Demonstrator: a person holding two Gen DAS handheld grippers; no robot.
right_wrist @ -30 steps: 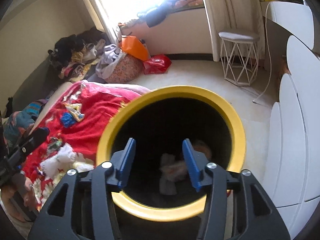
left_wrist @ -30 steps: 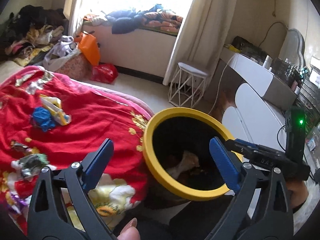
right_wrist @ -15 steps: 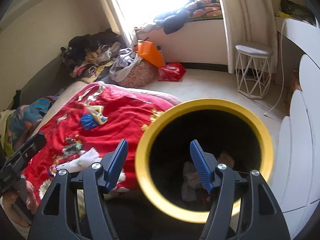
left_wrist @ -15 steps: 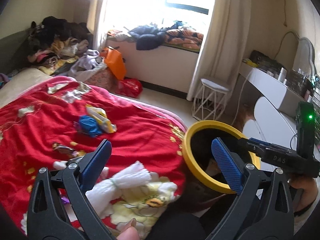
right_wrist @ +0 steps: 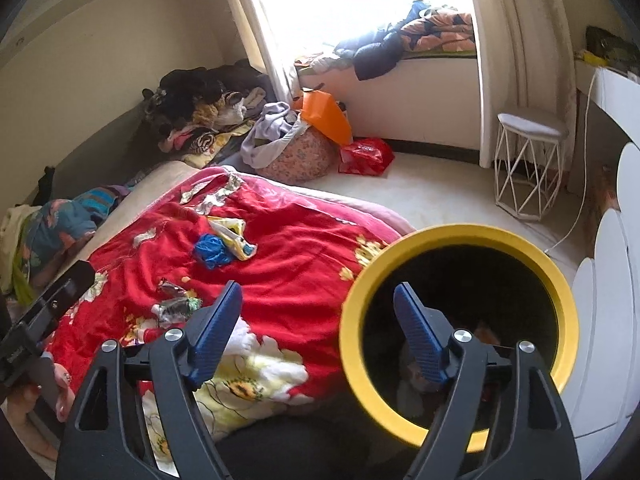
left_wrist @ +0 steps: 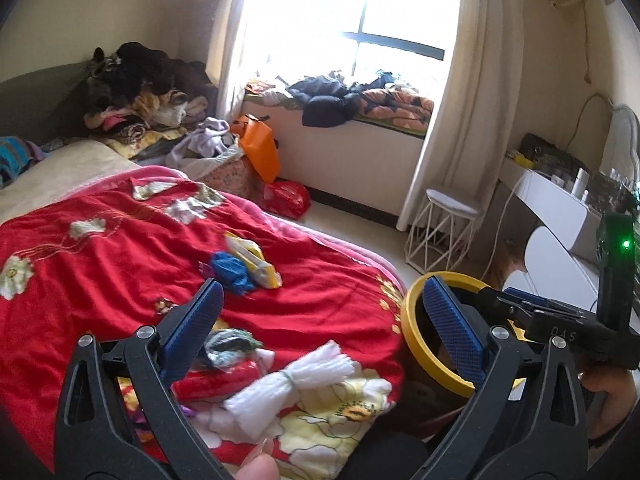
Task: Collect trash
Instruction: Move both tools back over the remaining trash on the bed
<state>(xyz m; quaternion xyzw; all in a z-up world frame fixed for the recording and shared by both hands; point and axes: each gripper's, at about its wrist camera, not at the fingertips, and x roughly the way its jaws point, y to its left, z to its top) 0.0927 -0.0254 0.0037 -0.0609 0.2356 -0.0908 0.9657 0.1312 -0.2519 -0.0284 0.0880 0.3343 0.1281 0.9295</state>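
Observation:
A black bin with a yellow rim [right_wrist: 460,232] stands at the foot of the bed, with some pale trash [right_wrist: 416,364] in its bottom. Trash lies on the red blanket [left_wrist: 120,260]: a blue crumpled bag [left_wrist: 232,270], a yellow wrapper [left_wrist: 256,260], a white yarn bundle [left_wrist: 296,380] and a dark green wrapper [left_wrist: 230,344]. My left gripper [left_wrist: 320,284] hangs open above the blanket's near end, over the white bundle. My right gripper [right_wrist: 318,288] is opening with nothing between its fingers. One of its fingers sits over the bin's mouth, the other over the blanket.
A white wire stool [right_wrist: 528,168] stands on the floor by the curtain. A red bag [right_wrist: 366,156], an orange bag [right_wrist: 324,114] and a heap of clothes [right_wrist: 200,120] lie beyond the bed. A white dresser [left_wrist: 560,208] lines the right side.
Both views have swung left and risen, from the bin's mouth toward the bed. The bin now sits at the right. The right gripper's jaws have spread wider.

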